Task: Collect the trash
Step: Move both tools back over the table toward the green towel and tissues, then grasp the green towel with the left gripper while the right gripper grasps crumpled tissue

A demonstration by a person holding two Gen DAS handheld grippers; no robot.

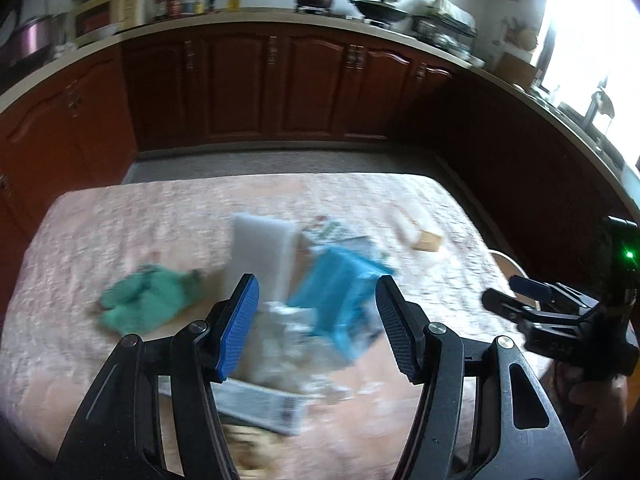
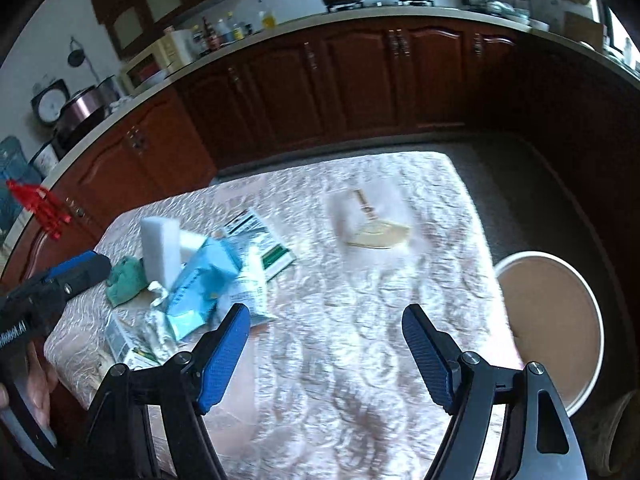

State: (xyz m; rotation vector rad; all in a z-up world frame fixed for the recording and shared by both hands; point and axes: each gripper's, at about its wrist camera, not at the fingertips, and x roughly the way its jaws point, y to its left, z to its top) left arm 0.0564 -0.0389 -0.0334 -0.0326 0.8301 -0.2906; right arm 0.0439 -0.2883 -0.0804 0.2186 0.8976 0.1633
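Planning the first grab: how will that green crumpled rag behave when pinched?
The green rag looks bunched and soft, so it will probably flop and drape. Likely light; it lies flat on the tablecloth, unlikely to roll.

Both wrist views look forward, angled down over tabletop (image 1: 120,220) toward kitchen cabinets (image 1: 240,84). Left sits close above trash pile (image 1: 304,300); right views it leftward.

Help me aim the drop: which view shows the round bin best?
The right wrist view: the round bin shows its whole open mouth beside the table. The left wrist view catches only a sliver of its rim.
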